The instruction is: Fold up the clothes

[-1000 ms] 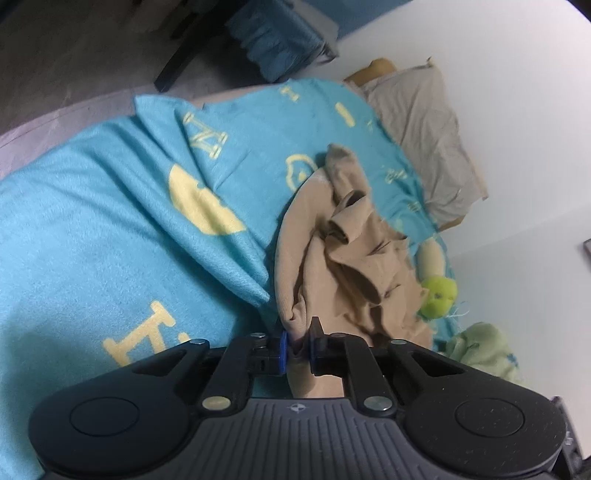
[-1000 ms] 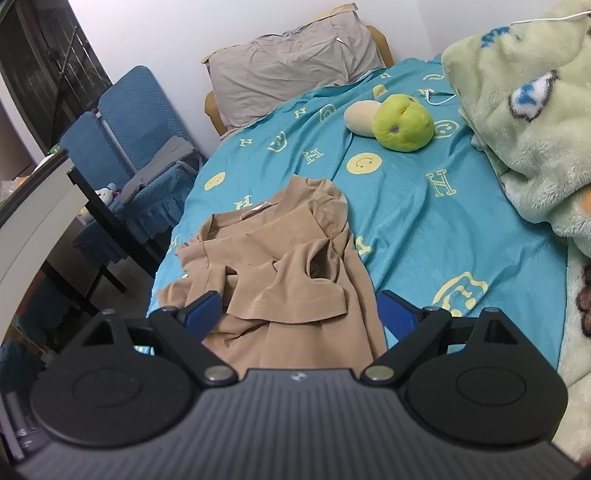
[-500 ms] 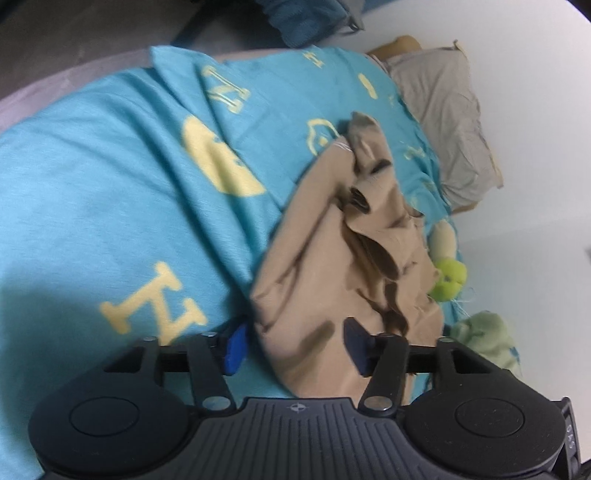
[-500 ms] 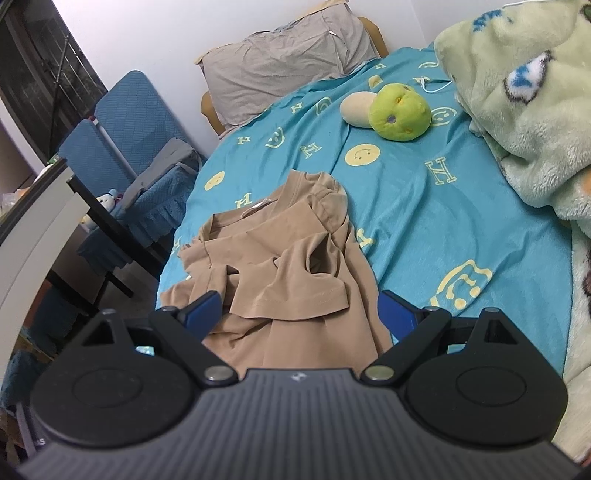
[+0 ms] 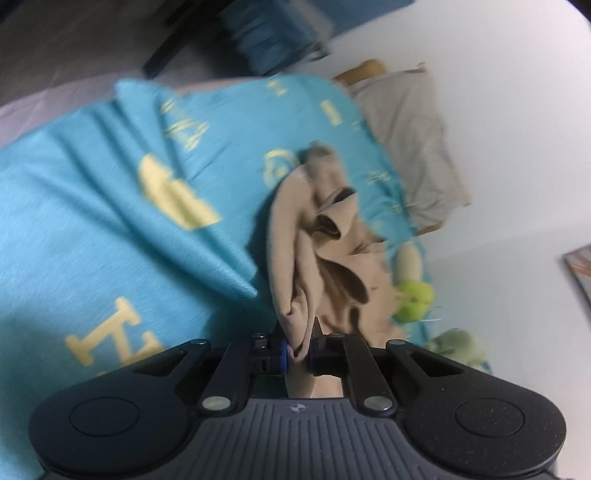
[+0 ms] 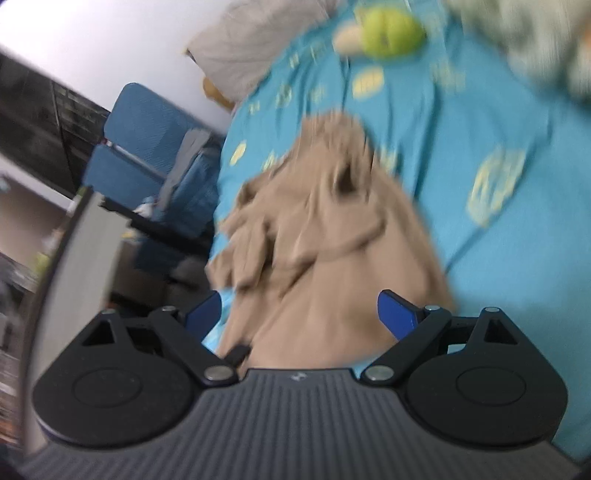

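A crumpled tan shirt [image 5: 332, 266] lies on a teal bed sheet [image 5: 110, 203] with yellow letters and faces. My left gripper [image 5: 297, 349] is closing, and its blue pads pinch a bunched fold of the shirt's near edge. In the right wrist view, which is blurred, the same shirt [image 6: 325, 229] spreads right in front of the camera. My right gripper [image 6: 299, 310] is open low over the shirt's near part, with tan cloth lying between the wide blue fingers [image 6: 393, 310]. I see neither pad pressing on it.
A grey pillow [image 5: 406, 129] lies at the head of the bed by the white wall. A green plush toy [image 6: 388, 29] and a pale green fleece blanket [image 6: 535, 44] sit past the shirt. Blue chairs [image 6: 147, 129] and a desk edge [image 6: 81, 258] stand beside the bed.
The left gripper opened wide over the shirt's edge, then closed again on a bunched fold. The right gripper rolled and sank closer to the shirt, staying open.
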